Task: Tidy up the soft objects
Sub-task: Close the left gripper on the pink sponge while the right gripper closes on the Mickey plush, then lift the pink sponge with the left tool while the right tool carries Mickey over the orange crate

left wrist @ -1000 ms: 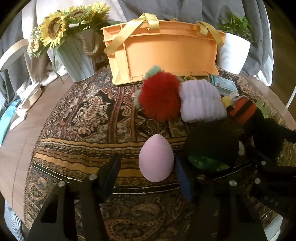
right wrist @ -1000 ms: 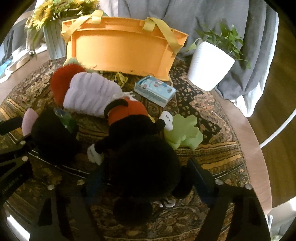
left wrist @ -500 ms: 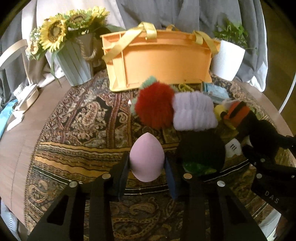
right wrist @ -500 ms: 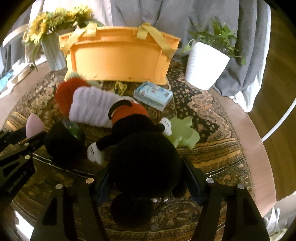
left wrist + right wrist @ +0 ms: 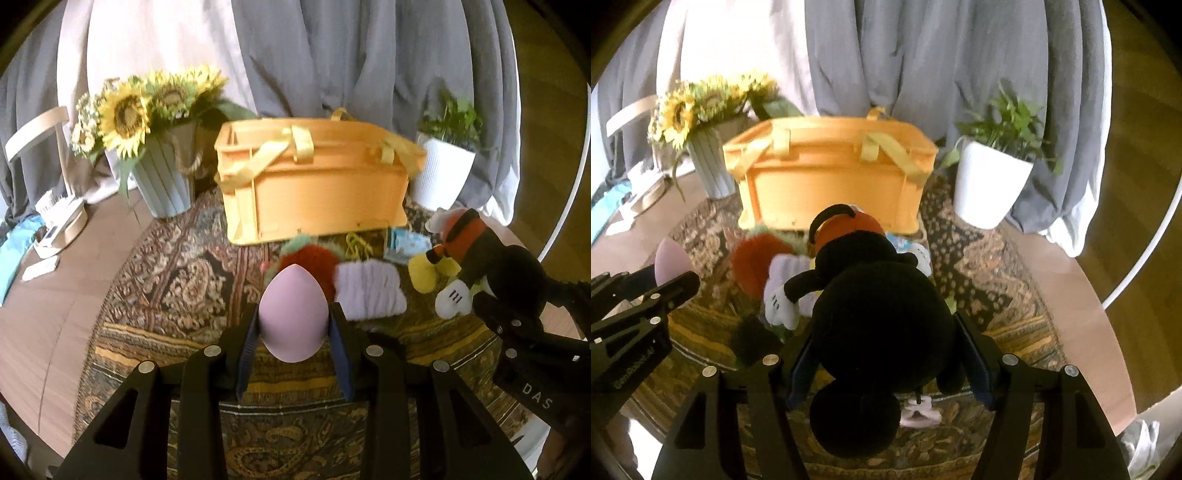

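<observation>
My left gripper (image 5: 293,328) clamps the pink egg-shaped sponge (image 5: 293,312) above the patterned rug (image 5: 173,280), the orange handled basket (image 5: 317,188) stands behind, contents hidden, and my right gripper (image 5: 886,354) clamps the black mouse plush (image 5: 882,317) aloft.

Grey curtains (image 5: 369,55) hang across the back, with a pale, brightly lit panel (image 5: 155,44) between them. A wooden chair (image 5: 37,129) stands at the left. The round wooden table (image 5: 44,332) carries a patterned cloth (image 5: 177,280); wooden floor (image 5: 1137,147) shows at the right.
</observation>
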Tool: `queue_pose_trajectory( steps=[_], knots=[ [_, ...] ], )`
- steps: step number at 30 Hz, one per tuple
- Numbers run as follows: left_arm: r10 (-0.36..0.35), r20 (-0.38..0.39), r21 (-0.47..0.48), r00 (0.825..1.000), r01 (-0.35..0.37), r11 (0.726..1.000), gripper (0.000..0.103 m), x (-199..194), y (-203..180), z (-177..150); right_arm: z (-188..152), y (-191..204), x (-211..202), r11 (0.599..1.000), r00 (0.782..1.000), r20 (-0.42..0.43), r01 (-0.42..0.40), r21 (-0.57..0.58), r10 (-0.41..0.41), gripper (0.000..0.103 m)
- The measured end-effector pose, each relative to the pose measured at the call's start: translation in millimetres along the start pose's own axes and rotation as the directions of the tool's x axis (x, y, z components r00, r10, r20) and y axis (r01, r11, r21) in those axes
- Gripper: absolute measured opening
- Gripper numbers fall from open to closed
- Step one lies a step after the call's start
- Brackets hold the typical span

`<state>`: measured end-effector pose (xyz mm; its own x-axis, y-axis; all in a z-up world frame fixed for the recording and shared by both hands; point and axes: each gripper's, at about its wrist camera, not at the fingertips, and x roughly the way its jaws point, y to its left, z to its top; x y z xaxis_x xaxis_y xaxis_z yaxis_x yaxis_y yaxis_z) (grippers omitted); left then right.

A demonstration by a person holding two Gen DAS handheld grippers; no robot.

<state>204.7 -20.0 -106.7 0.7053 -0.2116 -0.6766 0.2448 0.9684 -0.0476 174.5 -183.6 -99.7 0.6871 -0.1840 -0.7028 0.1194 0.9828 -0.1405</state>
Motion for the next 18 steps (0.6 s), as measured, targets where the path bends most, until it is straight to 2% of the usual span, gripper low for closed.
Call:
queue_pose_trajectory(
  steps=[10,18],
  knots=[
    [0.005,0.091,-0.024,0.996,-0.003,1.0,0.037,-23,4,32,30,-3,-19,0.999,0.994,0.109,-0.033,0.018,0.03,0.068],
    [0.018,0.193,-0.026,0.981,-0.014,1.0,0.037,-40,5,61,58,-8,-26,0.997,0.979,0.193,-0.069,0.023,0.063,0.068]
  ],
)
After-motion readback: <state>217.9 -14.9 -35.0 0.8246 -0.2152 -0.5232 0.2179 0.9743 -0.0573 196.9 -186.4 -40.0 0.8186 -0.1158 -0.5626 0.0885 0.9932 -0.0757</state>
